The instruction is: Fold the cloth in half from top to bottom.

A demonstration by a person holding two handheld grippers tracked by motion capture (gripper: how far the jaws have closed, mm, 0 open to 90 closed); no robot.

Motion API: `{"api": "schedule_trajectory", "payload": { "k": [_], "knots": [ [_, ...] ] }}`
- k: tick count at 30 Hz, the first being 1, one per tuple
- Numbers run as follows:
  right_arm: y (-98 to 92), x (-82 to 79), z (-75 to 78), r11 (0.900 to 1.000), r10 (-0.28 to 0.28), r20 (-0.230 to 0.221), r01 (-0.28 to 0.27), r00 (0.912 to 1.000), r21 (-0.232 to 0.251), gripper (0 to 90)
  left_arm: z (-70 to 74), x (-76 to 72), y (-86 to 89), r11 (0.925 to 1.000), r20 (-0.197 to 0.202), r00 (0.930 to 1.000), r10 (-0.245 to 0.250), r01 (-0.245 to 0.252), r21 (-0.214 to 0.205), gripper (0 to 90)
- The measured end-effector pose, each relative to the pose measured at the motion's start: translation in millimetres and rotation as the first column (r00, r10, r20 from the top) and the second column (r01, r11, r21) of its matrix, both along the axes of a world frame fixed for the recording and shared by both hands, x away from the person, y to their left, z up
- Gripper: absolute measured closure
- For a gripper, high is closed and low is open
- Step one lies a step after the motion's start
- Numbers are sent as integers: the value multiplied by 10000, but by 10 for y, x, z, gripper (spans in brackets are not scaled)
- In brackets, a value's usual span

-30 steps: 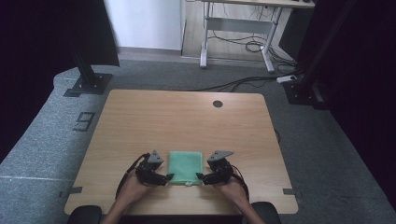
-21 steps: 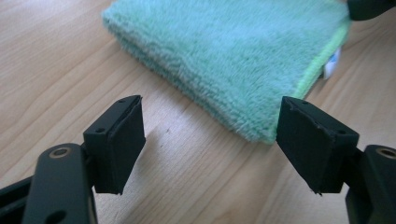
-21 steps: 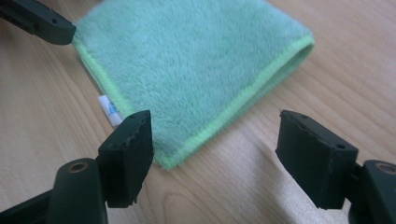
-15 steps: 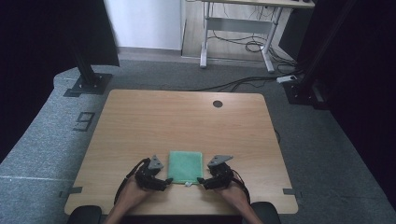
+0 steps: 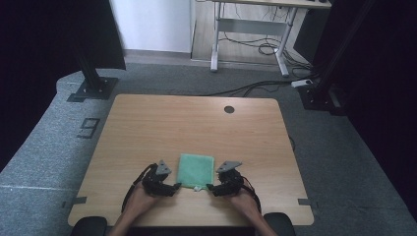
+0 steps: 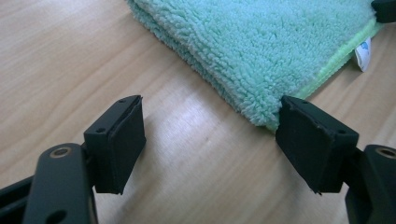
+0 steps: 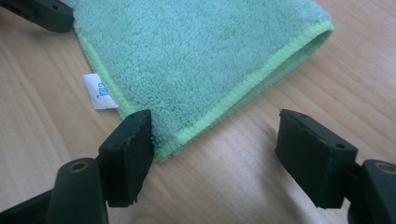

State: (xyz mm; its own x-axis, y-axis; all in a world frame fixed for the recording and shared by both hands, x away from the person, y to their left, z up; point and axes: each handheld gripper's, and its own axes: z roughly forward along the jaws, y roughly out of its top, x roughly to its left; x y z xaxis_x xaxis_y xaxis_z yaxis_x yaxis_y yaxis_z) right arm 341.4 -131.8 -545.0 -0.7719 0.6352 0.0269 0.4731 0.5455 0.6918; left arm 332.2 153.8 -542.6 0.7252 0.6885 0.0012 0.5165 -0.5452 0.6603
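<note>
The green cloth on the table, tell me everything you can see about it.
The green cloth is a mint, fluffy microfibre-looking towel, folded into a flat layered rectangle with a brighter lime stitched hem and a small white label at its near edge. It lies near the front of the wooden table. The open left claw and open right claw each sit at a near corner, one pad against the cloth, not gripping.

Black left gripper (image 5: 176, 187) and right gripper (image 5: 209, 187), grey three-cornered top plates, black trailing cables, screw holes.
</note>
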Motion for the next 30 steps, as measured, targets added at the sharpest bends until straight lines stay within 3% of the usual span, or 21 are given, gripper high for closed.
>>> {"api": "schedule_trajectory", "payload": {
  "k": [30],
  "knots": [
    [20,590,-10,9968,-794,190,796,9967,-118,258,-26,572,-13,9977,154,9979,635,-631,-242,226]
  ]
}}
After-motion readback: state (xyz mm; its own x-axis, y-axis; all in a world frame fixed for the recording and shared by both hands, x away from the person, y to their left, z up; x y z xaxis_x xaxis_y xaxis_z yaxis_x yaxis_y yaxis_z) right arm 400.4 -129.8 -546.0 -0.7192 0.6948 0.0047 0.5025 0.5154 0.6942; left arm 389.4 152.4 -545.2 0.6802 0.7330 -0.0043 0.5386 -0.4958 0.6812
